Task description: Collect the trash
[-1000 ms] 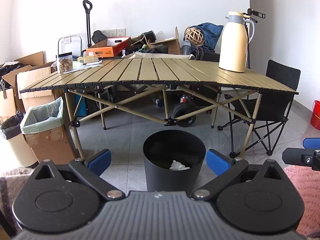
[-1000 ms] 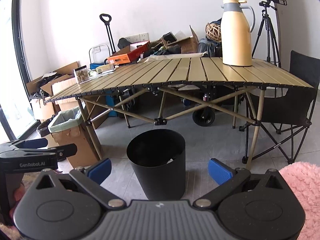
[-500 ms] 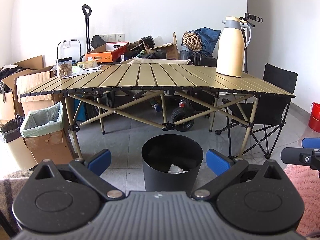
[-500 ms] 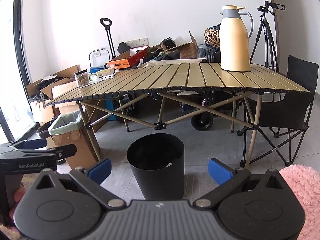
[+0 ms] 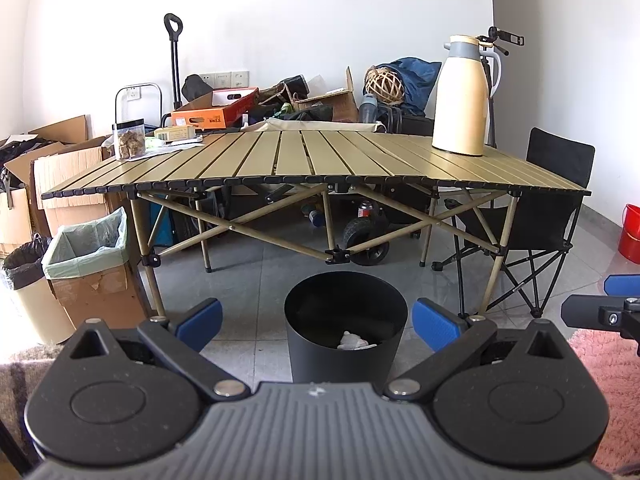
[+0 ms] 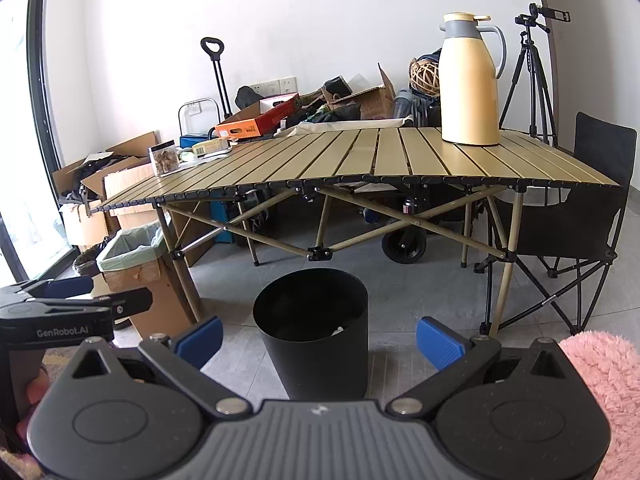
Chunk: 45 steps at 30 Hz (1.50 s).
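Now both claws raised slightly, black bin lower in view

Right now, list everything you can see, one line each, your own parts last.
bin: 1, black, floor, below table's near edge
crumpled paper: 1, white, inside bin
folding table: 1, olive slats
thermos jug: 1, cream, table's right end
jar: 1, clear, table's left end
lined box: 1, cardboard, green liner, left floor
folding chair: 1, black, right
bucket: 1, red, far right
left gripper: open, blue fingers
right gripper: open
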Each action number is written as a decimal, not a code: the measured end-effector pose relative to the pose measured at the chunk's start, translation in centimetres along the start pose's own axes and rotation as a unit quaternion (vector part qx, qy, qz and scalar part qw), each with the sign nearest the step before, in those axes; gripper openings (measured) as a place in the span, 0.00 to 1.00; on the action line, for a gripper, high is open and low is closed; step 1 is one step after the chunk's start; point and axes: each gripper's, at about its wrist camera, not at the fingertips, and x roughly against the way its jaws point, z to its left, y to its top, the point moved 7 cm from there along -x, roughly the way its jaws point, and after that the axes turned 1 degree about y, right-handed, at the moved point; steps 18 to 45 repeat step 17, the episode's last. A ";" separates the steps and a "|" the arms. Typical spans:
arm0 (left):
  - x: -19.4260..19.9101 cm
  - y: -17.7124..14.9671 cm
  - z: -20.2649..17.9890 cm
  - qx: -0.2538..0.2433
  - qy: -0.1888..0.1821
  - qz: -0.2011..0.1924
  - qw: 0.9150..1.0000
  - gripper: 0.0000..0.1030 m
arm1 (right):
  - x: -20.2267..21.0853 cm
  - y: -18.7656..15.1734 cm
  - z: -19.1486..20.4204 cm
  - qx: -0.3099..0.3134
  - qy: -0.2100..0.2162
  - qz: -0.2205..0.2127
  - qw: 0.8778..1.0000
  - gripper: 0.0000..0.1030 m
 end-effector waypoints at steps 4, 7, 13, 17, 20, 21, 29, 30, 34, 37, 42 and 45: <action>0.0 0.0 0.0 -0.001 0.001 0.000 1.000 1.00 | 0.0 0.0 0.0 0.000 0.000 0.000 1.000 1.00; 0.0 0.0 0.0 -0.001 -0.001 -0.002 1.000 1.00 | 0.0 0.1 0.0 0.001 -0.001 -0.001 1.000 1.00; 0.1 0.1 0.1 -0.006 -0.005 -0.010 1.000 1.00 | 0.0 0.2 0.0 0.002 -0.001 -0.001 1.000 1.00; -0.1 0.1 0.2 -0.007 -0.004 -0.009 1.000 1.00 | 0.0 0.2 0.0 0.002 -0.002 -0.002 1.000 1.00; -0.1 0.1 0.2 -0.007 -0.004 -0.009 1.000 1.00 | 0.0 0.2 0.0 0.002 -0.002 -0.002 1.000 1.00; -0.1 0.1 0.2 -0.007 -0.004 -0.009 1.000 1.00 | 0.0 0.2 0.0 0.002 -0.002 -0.002 1.000 1.00; -0.1 0.1 0.2 -0.007 -0.004 -0.009 1.000 1.00 | 0.0 0.2 0.0 0.002 -0.002 -0.002 1.000 1.00; -0.1 0.1 0.2 -0.007 -0.004 -0.009 1.000 1.00 | 0.0 0.2 0.0 0.002 -0.002 -0.002 1.000 1.00; -0.1 0.1 0.2 -0.007 -0.004 -0.009 1.000 1.00 | 0.0 0.2 0.0 0.002 -0.002 -0.002 1.000 1.00; -0.1 0.1 0.2 -0.007 -0.004 -0.009 1.000 1.00 | 0.0 0.2 0.0 0.002 -0.002 -0.002 1.000 1.00; -0.1 0.1 0.2 -0.007 -0.004 -0.009 1.000 1.00 | 0.0 0.2 0.0 0.002 -0.002 -0.002 1.000 1.00; -0.1 0.1 0.2 -0.007 -0.004 -0.009 1.000 1.00 | 0.0 0.2 0.0 0.002 -0.002 -0.002 1.000 1.00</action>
